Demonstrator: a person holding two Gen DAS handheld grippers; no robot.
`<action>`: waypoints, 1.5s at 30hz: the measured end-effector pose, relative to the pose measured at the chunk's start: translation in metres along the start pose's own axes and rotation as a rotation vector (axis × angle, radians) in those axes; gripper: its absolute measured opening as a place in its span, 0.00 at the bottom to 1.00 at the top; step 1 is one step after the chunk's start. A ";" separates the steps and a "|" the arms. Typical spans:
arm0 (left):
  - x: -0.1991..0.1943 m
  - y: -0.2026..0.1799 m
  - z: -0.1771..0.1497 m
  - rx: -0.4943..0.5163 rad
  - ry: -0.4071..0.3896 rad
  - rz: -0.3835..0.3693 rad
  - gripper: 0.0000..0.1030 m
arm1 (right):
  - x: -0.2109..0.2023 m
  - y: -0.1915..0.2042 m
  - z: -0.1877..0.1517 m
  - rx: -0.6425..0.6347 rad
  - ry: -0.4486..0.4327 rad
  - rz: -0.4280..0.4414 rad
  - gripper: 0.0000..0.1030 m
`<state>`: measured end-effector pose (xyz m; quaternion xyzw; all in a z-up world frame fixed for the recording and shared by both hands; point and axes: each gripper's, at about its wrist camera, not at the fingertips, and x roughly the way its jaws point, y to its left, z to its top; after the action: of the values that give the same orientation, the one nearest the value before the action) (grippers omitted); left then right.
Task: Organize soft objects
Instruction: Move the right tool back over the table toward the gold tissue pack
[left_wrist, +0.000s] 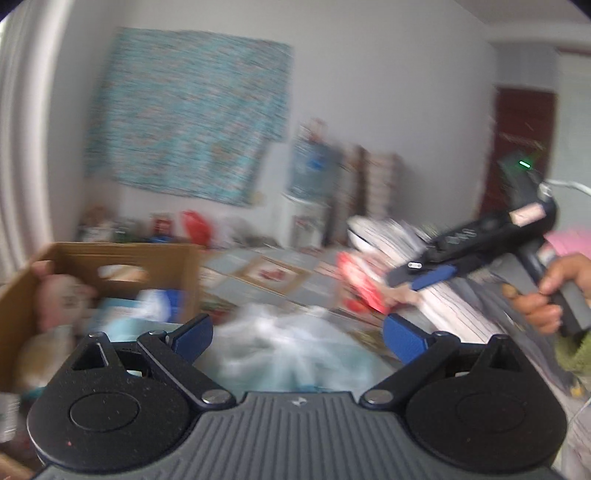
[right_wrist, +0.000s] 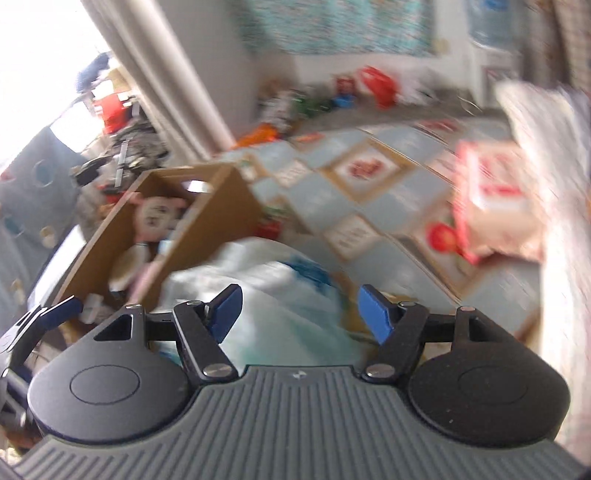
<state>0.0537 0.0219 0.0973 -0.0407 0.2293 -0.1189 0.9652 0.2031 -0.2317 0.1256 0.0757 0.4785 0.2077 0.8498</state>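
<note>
Right now both my grippers, left gripper (left_wrist: 297, 336) and right gripper (right_wrist: 300, 313), have jaws apart and empty; the soft, light cloth bundle (right_wrist: 273, 295) beneath them should pinch anywhere on a fold.

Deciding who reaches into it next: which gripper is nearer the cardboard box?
Left. The left gripper hangs beside the cardboard box; the right gripper is off to its right, near the folded bedding.
</note>
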 end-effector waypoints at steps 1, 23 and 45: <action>0.011 -0.012 -0.001 0.019 0.023 -0.019 0.96 | 0.003 -0.010 -0.003 0.014 0.004 -0.007 0.66; 0.075 -0.042 -0.028 0.064 0.163 -0.062 0.74 | 0.143 -0.087 -0.008 0.064 0.206 0.019 0.45; 0.074 -0.031 -0.026 0.041 0.159 -0.057 0.74 | 0.124 -0.070 -0.028 -0.128 0.219 -0.026 0.63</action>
<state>0.0990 -0.0275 0.0463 -0.0176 0.3016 -0.1539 0.9408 0.2557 -0.2441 -0.0089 -0.0083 0.5550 0.2337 0.7983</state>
